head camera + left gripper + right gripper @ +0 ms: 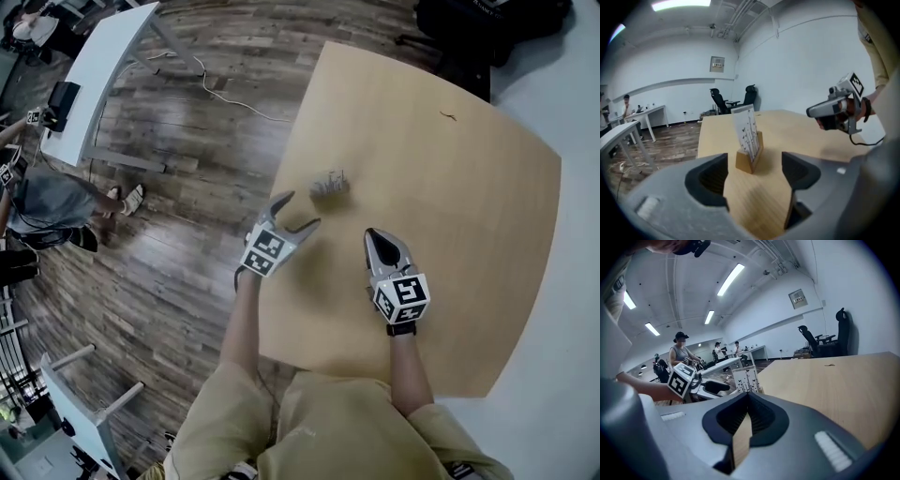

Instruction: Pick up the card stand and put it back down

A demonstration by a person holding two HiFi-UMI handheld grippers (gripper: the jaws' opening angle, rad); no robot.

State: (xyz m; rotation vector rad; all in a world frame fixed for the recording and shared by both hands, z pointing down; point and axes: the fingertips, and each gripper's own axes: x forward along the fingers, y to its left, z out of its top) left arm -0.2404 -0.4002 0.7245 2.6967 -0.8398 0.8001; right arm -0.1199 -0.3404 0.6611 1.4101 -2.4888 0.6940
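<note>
1. The card stand (330,185) sits upright on the light wooden table (469,244), toward its left edge, touching neither claw.
2. The left gripper (300,210) hovers just short of the stand with its jaws spread wide. In the left gripper view, the wooden base and white card (749,145) lie ahead of the gap, not inside it.
3. The right gripper (380,239) rests apart to the right, its jaws pressed together on nothing.
4. The card carries small dark marks, possibly birds; they are too small to tell.
</note>
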